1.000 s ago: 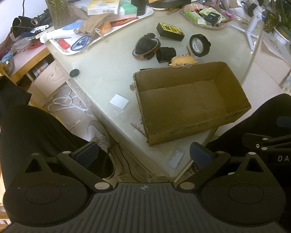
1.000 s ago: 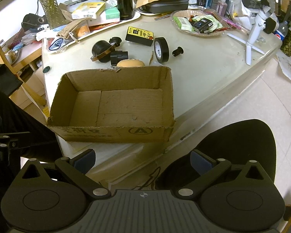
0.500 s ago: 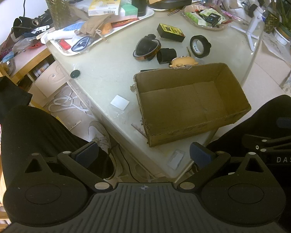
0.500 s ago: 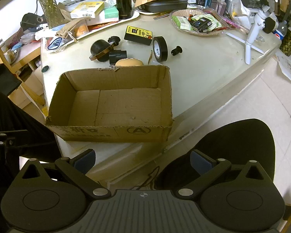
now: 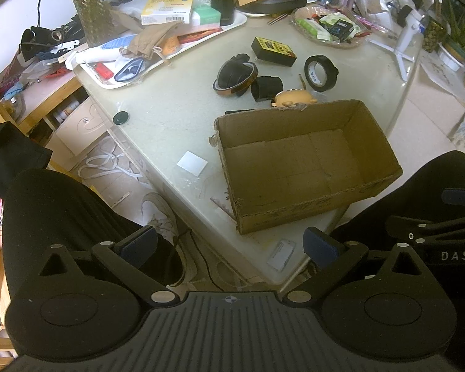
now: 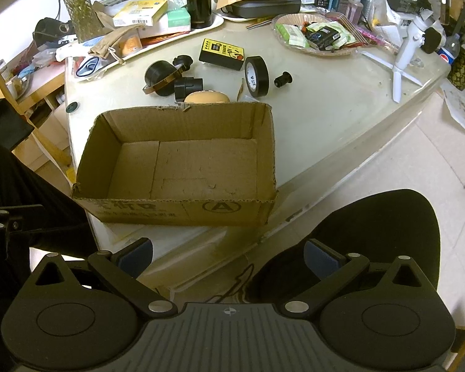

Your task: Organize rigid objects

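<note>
An open cardboard box (image 6: 183, 167) sits empty at the near edge of the pale tabletop (image 6: 325, 108), and everything else is placed against it. Just behind the box's far wall lies a tan rounded object (image 6: 206, 96), partly hidden by the rim. Beyond that, a black cylindrical piece (image 6: 188, 86) lies beside a black round part ringed with amber tape (image 6: 159, 78). A roll of black tape (image 6: 256, 76) stands on edge behind the box's far right corner, with a small black knob (image 6: 283, 79) just to its right and a black-and-yellow device (image 6: 221, 53) farther back. A small dark disc (image 5: 121, 117) rests near the tabletop's edge, well to the box's left, and a white square card (image 5: 192, 162) lies beside the box's left wall. The left gripper (image 5: 229, 246) and the right gripper (image 6: 229, 255) both hover short of the box, off the tabletop's near edge, their fingers spread wide and grasping nothing.
</note>
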The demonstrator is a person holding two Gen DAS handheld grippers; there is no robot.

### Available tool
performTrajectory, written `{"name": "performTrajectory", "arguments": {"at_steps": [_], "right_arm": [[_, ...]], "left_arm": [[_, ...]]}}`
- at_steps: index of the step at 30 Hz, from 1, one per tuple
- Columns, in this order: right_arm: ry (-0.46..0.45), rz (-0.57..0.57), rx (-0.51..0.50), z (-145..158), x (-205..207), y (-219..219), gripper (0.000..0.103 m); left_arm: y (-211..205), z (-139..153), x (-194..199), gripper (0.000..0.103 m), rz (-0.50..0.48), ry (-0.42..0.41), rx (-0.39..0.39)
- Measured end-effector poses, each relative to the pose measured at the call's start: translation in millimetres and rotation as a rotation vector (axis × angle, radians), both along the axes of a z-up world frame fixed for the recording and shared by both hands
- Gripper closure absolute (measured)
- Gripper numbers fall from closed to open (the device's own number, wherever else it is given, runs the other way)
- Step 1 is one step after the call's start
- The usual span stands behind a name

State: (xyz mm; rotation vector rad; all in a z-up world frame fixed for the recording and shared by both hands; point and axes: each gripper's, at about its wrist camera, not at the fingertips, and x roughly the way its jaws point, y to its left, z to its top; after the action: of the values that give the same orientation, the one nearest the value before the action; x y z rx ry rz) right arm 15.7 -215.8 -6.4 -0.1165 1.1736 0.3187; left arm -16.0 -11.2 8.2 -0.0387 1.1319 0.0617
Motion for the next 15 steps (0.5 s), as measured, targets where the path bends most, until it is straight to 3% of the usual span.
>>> {"name": "performTrajectory", "arguments": {"at_steps": [15], "right_arm": [[0.000, 0.004, 0.000, -0.6, 1.6, -1.1, 0.000]], "left_arm": [[0.4, -0.2, 2.1, 0.000, 0.000, 0.003, 0.008]]}}
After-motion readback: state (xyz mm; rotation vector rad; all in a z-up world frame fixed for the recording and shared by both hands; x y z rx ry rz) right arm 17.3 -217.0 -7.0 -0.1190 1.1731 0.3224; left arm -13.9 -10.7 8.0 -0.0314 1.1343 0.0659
